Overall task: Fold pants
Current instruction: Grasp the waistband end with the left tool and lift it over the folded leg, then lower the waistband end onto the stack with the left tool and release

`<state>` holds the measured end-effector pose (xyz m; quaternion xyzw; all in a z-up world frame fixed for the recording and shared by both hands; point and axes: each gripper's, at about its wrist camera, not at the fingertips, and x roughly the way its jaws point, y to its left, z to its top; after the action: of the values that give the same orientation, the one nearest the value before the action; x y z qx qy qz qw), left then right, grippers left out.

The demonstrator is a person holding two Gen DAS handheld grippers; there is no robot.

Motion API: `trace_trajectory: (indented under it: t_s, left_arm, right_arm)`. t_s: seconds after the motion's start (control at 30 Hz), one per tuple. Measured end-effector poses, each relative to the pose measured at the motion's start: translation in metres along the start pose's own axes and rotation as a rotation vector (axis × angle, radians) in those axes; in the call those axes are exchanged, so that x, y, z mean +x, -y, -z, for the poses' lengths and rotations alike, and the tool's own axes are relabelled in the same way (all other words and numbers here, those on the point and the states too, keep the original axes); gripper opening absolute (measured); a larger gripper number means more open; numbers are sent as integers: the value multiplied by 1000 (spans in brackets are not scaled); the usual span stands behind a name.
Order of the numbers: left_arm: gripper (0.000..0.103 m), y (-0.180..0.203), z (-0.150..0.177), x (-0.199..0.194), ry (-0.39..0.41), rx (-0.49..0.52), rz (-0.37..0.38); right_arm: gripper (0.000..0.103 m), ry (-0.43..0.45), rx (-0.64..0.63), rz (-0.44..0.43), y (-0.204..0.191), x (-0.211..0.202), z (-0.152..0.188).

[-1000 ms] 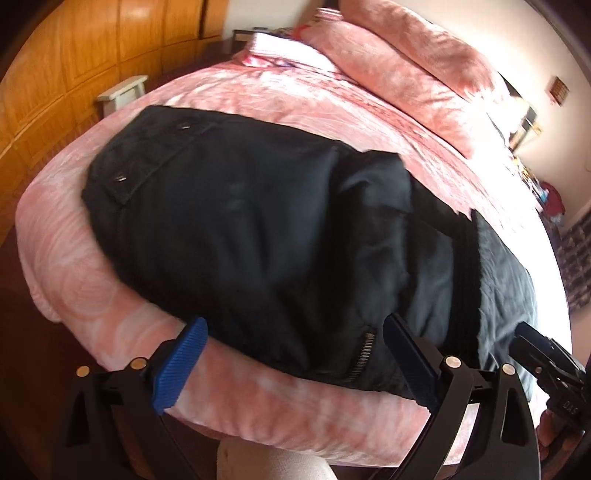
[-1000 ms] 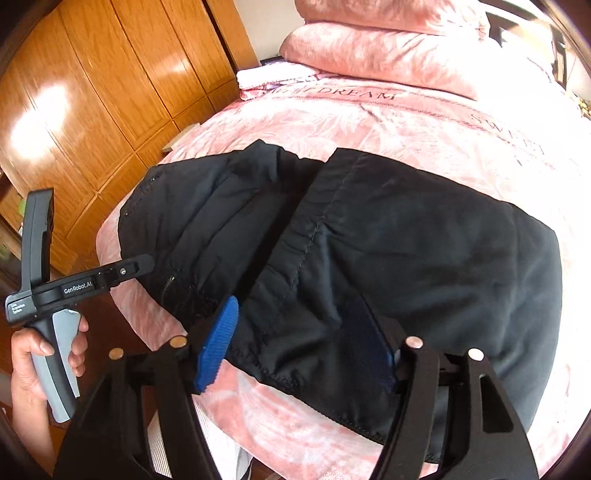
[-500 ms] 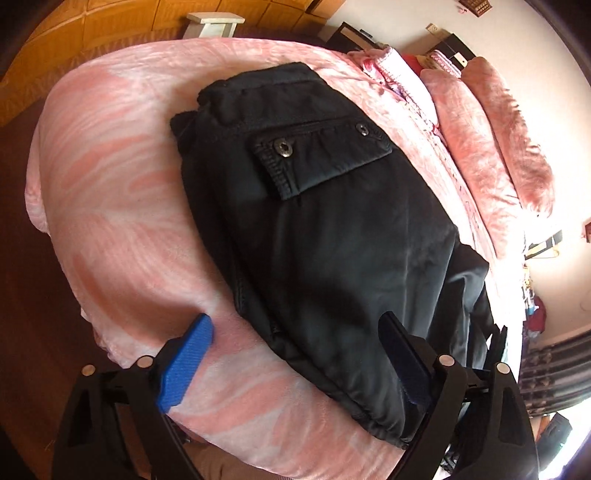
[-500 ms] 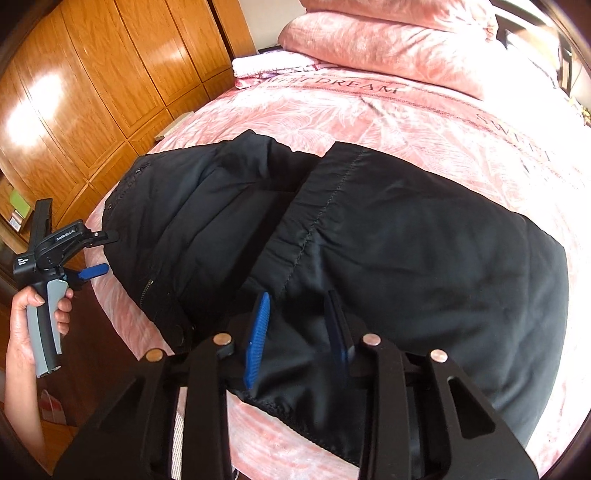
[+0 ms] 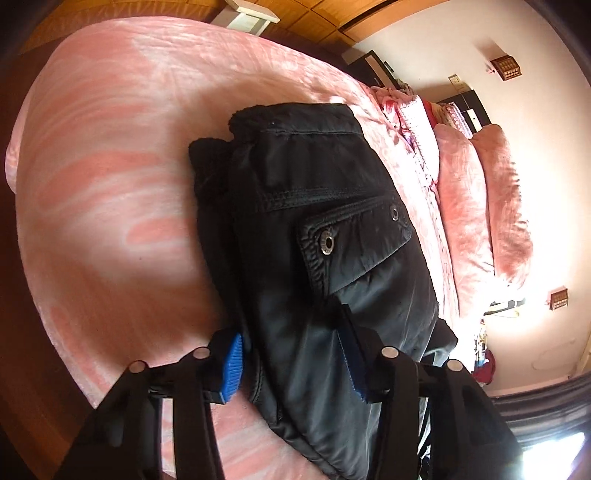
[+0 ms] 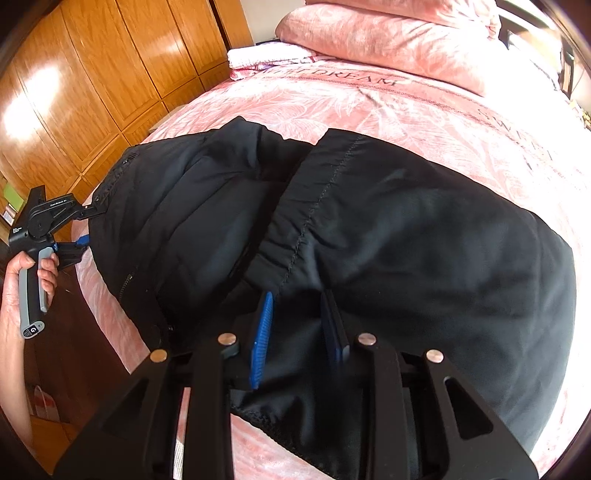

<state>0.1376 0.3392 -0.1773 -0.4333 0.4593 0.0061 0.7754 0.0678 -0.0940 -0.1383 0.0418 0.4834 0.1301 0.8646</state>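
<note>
Pants [image 6: 388, 236], black and padded, lay across the near part of the pink bedspread [image 6: 424, 110], already doubled at least once; in the right wrist view a stitched hem edge [image 6: 306, 221] lay over a lower layer, and a zipper [image 6: 125, 284] ran along the edge nearest the wooden wardrobe [image 6: 92, 74]; so the first folds looked done, though the bundle was loose and lumpy rather than squared.

The right gripper [image 6: 299, 332] had its blue pads close together with dark cloth bunched between them, so it appeared clamped on the near edge of the pants; the left gripper [image 5: 291, 365] straddled the waist end, one blue pad [image 5: 231, 369] beside the outer edge on the bedspread and the other over the cloth below the snap-buttoned pocket flap [image 5: 354, 240]; its jaws were partly closed around the thick edge, and whether they were truly pinching it could not be told.

As a judgement, the task stood somewhere past its middle; what seemed left was one more fold to bring the two held ends together, then smoothing the layers flat and letting go; the slack near the hem would probably need pulling taut first.

Pink pillows [image 6: 388, 33] and a folded towel [image 6: 266, 57] sat at the head of the bed, well apart from the work.
</note>
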Motion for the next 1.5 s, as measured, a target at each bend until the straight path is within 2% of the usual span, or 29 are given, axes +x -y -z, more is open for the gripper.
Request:
trace_trajectory:
  t_s: [0.1, 0.27, 0.33, 0.4, 0.53, 0.7, 0.83, 0.93, 1.07, 1.13, 1.23, 1.33, 1.4, 1.5]
  left_arm:
    - [40, -2, 1, 2, 18, 13, -7]
    - [18, -9, 1, 8, 32, -79, 65]
    - [11, -3, 5, 3, 73, -95, 78]
    - [9, 12, 11, -9, 138, -37, 70]
    - [9, 62, 18, -37, 225, 117, 166]
    - [9, 143, 47, -52, 252, 433, 197]
    - [9, 197, 91, -47, 189, 682, 234]
    - [9, 222, 131, -32, 102, 871, 207]
    - [9, 233, 188, -6, -5, 1154, 102]
    - [9, 225, 211, 6, -60, 1261, 53]
    - [11, 218, 234, 23, -136, 1374, -12]
    - [13, 212, 245, 35, -178, 1435, -49]
    - [16, 214, 245, 36, -178, 1444, -72]
    - [20, 217, 236, 31, -208, 1390, -81]
  right_arm:
    - [29, -1, -15, 13, -3, 2, 0]
    - [29, -4, -9, 9, -2, 4, 2]
    - [29, -4, -6, 3, 0, 5, 3]
    - [30, -6, -6, 0, 0, 5, 3]
    - [31, -13, 7, -8, 2, 3, 2]
    - [39, -3, 48, -30, 7, -8, 3]
    - [39, 26, 77, -13, 18, -23, 7]
    - [39, 45, 122, -1, 35, -34, 9]
    - [40, 72, 182, 28, 62, -46, 10]
    - [41, 80, 213, 38, 76, -49, 11]
    - [42, 88, 237, 51, 89, -52, 13]
    - [44, 85, 249, 50, 98, -51, 14]
    - [48, 84, 256, 45, 100, -51, 14]
    - [62, 83, 255, 46, 101, -53, 11]
